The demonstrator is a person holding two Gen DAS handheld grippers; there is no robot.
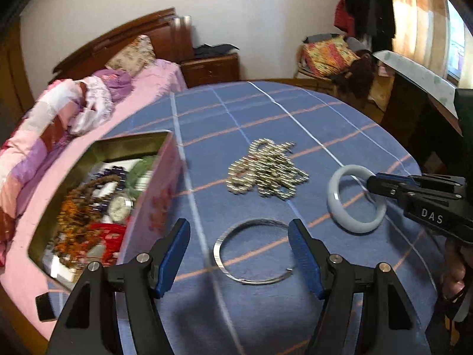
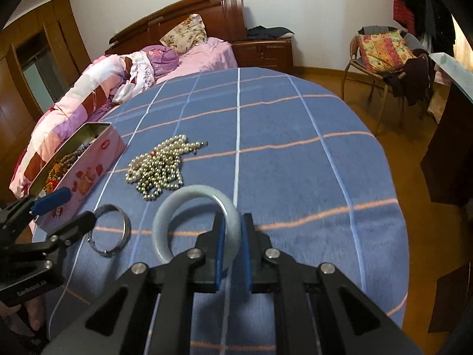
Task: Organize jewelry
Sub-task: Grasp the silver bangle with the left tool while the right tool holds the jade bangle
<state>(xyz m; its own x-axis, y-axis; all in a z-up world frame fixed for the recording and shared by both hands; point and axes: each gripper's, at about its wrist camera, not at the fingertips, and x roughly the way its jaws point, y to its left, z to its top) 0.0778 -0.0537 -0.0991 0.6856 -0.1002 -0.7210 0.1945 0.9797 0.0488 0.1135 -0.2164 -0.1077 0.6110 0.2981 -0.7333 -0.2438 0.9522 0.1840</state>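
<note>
A pale jade bangle (image 2: 177,204) (image 1: 354,201) lies on the blue checked cloth, and my right gripper (image 2: 233,222) (image 1: 369,182) is shut on its right side. A thin silver bangle (image 1: 251,251) (image 2: 111,230) lies flat between the wide-apart fingers of my open left gripper (image 1: 239,232) (image 2: 75,205), which hovers over it without touching. A heap of pearl necklaces (image 1: 266,171) (image 2: 159,168) rests farther back on the cloth. The pink tin box (image 1: 159,189) (image 2: 94,159) at the left holds several bead strings and a watch.
The blue cloth (image 2: 295,162) covers a table that ends at the right over a wooden floor. A bed with pink bedding (image 1: 44,136) lies behind the tin. A chair with a patterned cushion (image 2: 381,50) stands at the far right. A dark phone (image 1: 44,307) lies near the tin.
</note>
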